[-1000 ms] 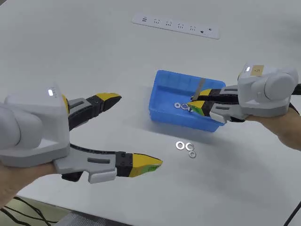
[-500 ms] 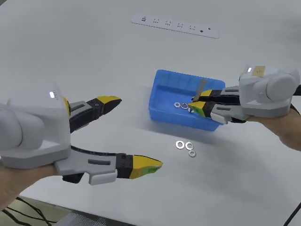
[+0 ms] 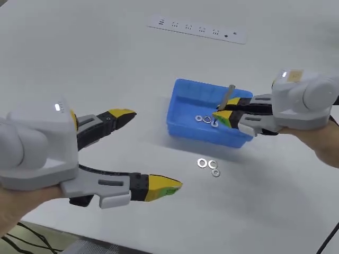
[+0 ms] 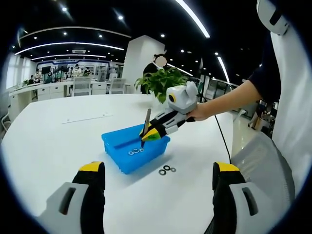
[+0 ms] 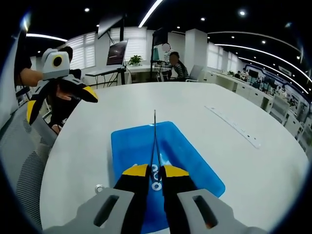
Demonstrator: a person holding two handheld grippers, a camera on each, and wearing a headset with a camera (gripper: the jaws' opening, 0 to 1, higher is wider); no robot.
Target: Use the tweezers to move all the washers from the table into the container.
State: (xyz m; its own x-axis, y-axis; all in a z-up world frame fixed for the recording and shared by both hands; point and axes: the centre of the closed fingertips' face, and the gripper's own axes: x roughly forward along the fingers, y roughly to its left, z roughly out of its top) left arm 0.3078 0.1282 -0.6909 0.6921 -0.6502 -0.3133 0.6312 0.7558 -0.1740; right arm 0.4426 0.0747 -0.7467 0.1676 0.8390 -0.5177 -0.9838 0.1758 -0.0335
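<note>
Left gripper [image 3: 151, 149] hung with jaws wide apart, nearer me than the container [image 3: 196, 133]. Just before its near wall I saw three washers [image 3: 209, 165] on the table [image 3: 106, 63]. Over it the right gripper [image 3: 222, 118] pinched the tweezers [image 3: 228, 96], long axis steeply tilted, tips down inside.

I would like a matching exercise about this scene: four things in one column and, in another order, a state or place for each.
1 left gripper
2 right gripper
3 container
4 power strip

A at the far side of the table
B open and empty
C shut on the tweezers
D holds some washers

Pairs: 1-B, 2-C, 3-D, 4-A
</note>
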